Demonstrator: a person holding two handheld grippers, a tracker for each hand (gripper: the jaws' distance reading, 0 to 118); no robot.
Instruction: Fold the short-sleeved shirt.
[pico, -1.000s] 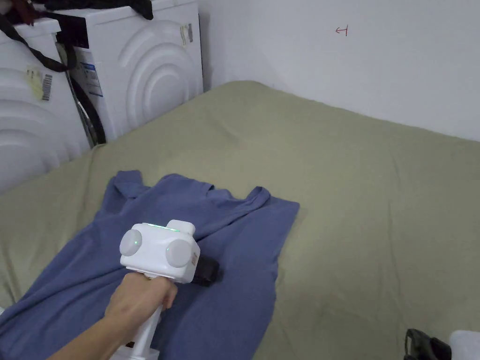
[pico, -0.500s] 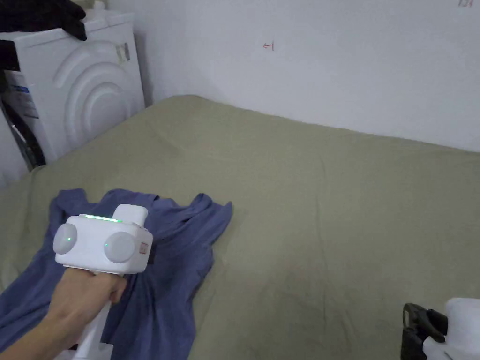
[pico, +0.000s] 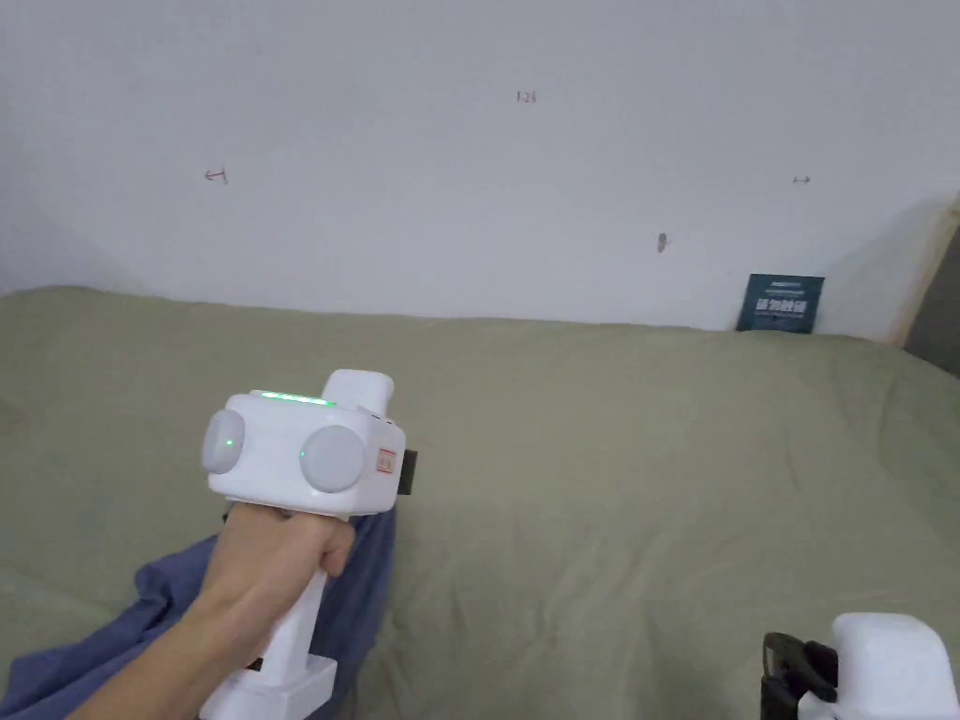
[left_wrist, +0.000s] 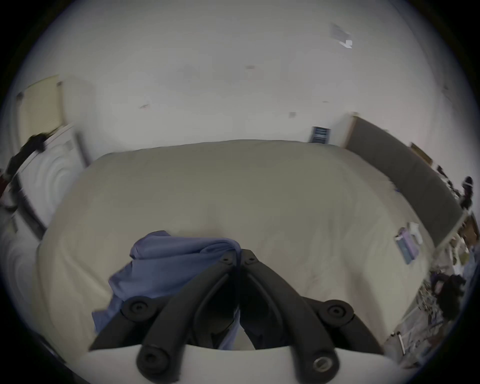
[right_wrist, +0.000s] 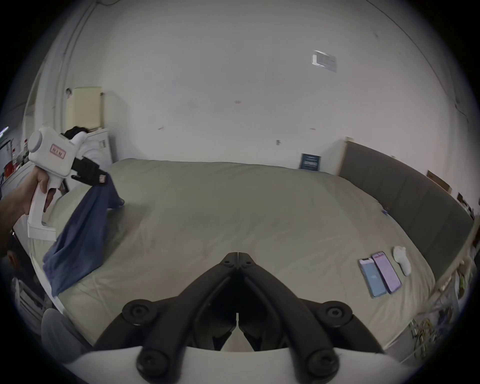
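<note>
Folding is not begun: left gripper (right_wrist: 100, 179), at frame left, pinches the blue shirt (right_wrist: 78, 241), lifting it crumpled off the bed (right_wrist: 233, 207). Right gripper (right_wrist: 237, 256) is closed, holding nothing.

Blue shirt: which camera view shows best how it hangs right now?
The right gripper view: it shows the blue shirt from the side, draping from the left gripper to the bed. The left gripper view shows bunched cloth pinched at the tips. In the head view the hand covers much of it.
</note>
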